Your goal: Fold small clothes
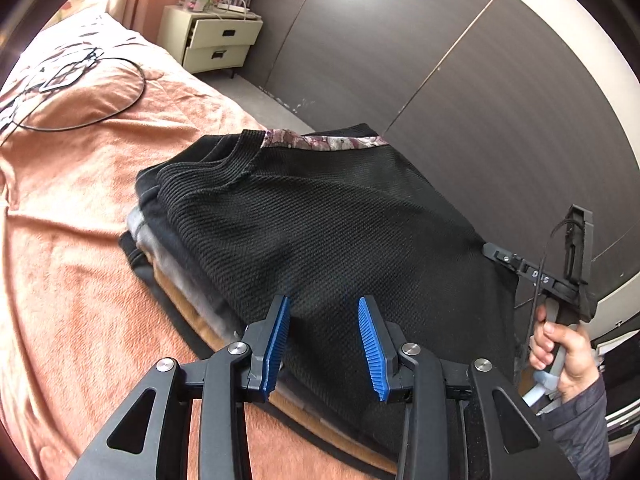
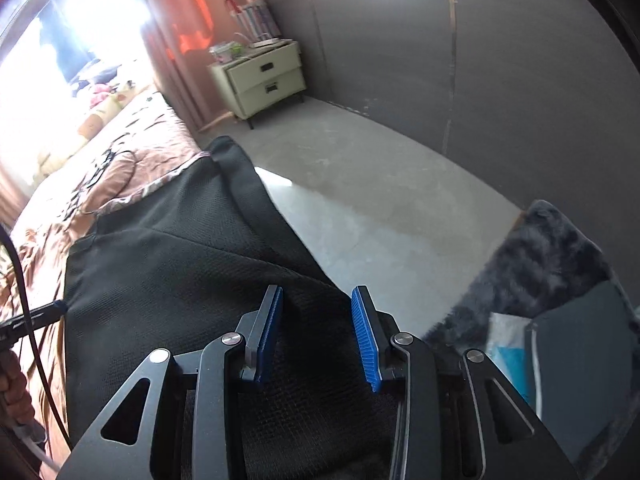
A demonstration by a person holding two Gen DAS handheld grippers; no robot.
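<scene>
A folded black knitted garment (image 1: pixel 320 216) lies on top of a stack of folded clothes (image 1: pixel 192 284) at the edge of a bed with a pink blanket (image 1: pixel 80 200). My left gripper (image 1: pixel 324 340) is open and empty, its blue pads just above the garment's near edge. My right gripper (image 2: pixel 318 336) is open and empty over the same black garment (image 2: pixel 180 272) at its right side. A floral-patterned cloth edge (image 1: pixel 320 142) shows under the far side of the garment. The right gripper's body and the hand holding it show in the left wrist view (image 1: pixel 560 288).
A cream nightstand (image 1: pixel 212 40) with two drawers stands by the bed's head; it also shows in the right wrist view (image 2: pixel 264 76). A black cable (image 1: pixel 80 92) loops on the blanket. Grey wardrobe panels (image 1: pixel 460 100) face the bed. A dark fluffy rug (image 2: pixel 540 264) lies on the floor.
</scene>
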